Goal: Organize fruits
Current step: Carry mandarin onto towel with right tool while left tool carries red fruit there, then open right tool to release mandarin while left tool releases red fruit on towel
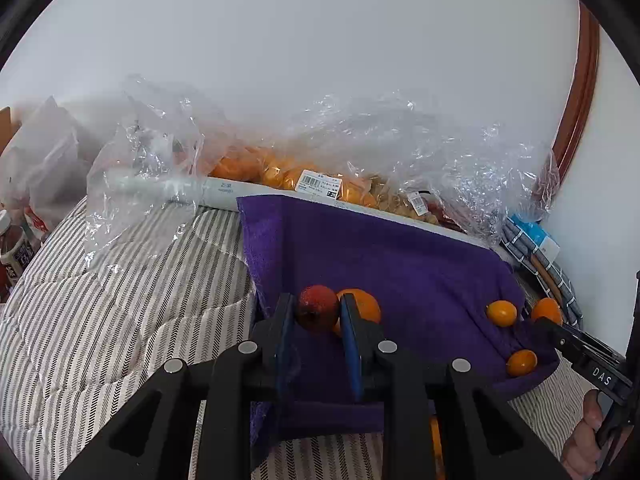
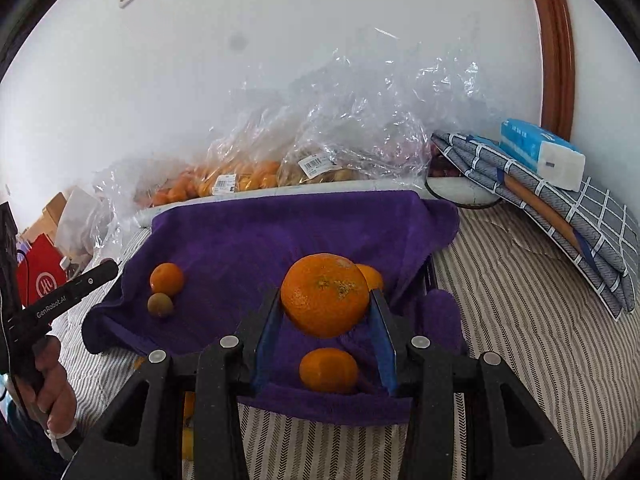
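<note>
A purple towel (image 1: 400, 272) (image 2: 280, 232) lies on the striped bed. My left gripper (image 1: 318, 312) is shut on a dark red fruit (image 1: 316, 308), just above the towel, with an orange (image 1: 362, 304) right behind it. Two small oranges (image 1: 502, 313) (image 1: 521, 362) lie on the towel's right side. My right gripper (image 2: 326, 300) is shut on a large orange (image 2: 325, 294) and holds it above the towel. A small orange (image 2: 328, 370) lies below it. Another orange (image 2: 166, 278) and a brownish fruit (image 2: 160, 305) lie at the towel's left.
Clear plastic bags of oranges (image 1: 280, 172) (image 2: 224, 180) stand along the wall behind the towel. Folded grey checked cloths (image 2: 560, 216) with a blue tissue pack (image 2: 540, 152) lie at the right. A red bag (image 2: 40, 276) and bottles (image 1: 12, 248) stand at the left.
</note>
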A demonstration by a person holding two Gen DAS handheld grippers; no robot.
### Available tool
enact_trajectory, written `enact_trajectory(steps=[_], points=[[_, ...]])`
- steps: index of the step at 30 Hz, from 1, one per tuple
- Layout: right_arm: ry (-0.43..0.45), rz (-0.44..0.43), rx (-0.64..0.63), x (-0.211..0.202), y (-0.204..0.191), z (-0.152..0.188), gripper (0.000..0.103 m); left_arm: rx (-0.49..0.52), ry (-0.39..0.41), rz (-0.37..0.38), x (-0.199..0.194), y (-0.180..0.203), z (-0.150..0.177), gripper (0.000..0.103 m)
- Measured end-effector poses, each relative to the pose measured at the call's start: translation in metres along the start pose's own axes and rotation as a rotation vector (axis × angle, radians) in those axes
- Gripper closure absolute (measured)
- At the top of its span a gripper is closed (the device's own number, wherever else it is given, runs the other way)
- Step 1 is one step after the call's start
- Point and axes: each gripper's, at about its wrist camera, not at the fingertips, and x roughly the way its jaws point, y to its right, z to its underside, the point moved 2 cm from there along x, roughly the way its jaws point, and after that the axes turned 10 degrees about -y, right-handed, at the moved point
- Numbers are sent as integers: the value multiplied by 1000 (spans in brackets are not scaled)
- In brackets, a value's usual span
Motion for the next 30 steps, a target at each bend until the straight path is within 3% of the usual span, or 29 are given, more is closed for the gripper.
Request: enact_trajectory(steps=[16, 26, 30], points=[[-72, 34, -36, 18, -7, 8, 60, 52, -46, -3, 11, 11, 4, 81], [-51, 39, -42, 13, -8, 10, 60, 89, -72, -1, 16, 19, 8, 81], [-40, 44, -38, 10, -7, 10, 54, 93, -81, 3, 17, 19, 9, 81]])
